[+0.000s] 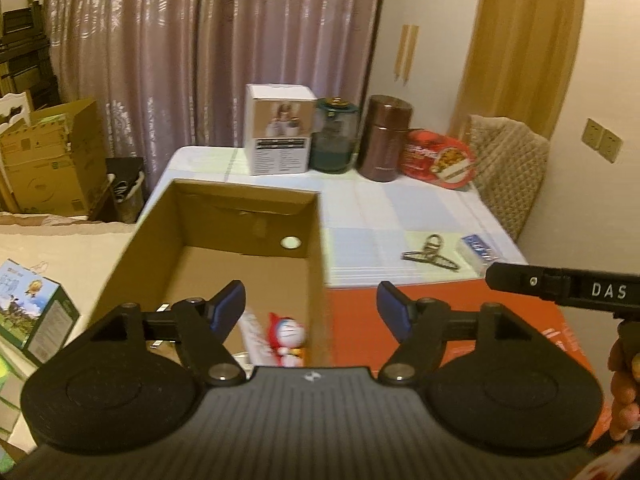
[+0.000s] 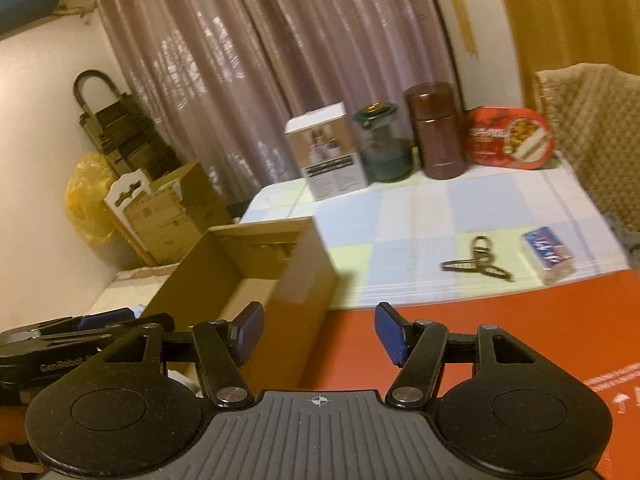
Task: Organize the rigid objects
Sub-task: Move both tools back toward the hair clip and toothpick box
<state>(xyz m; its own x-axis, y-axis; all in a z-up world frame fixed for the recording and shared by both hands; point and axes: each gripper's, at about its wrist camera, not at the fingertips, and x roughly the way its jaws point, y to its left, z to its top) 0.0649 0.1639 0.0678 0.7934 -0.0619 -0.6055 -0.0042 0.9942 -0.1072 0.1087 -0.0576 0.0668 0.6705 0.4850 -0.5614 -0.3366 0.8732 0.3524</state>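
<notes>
Both grippers empty over table w/ box

Cardboard box (image 1: 248, 216) ahead-left of left gripper (image 1: 312, 308), jaws apart, nothing btwn; toy figure (image 1: 290, 338) inside, just below them. Right gripper (image 2: 318, 330) jaws apart, empty; card pack (image 2: 548, 254), then metal rings (image 2: 478, 260), ahead-right.

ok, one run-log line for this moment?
stage: between picks | left gripper: jaws open, empty | right gripper: jaws open, empty | cardboard box: holds toy figure | on table: metal clips, small blue box
</notes>
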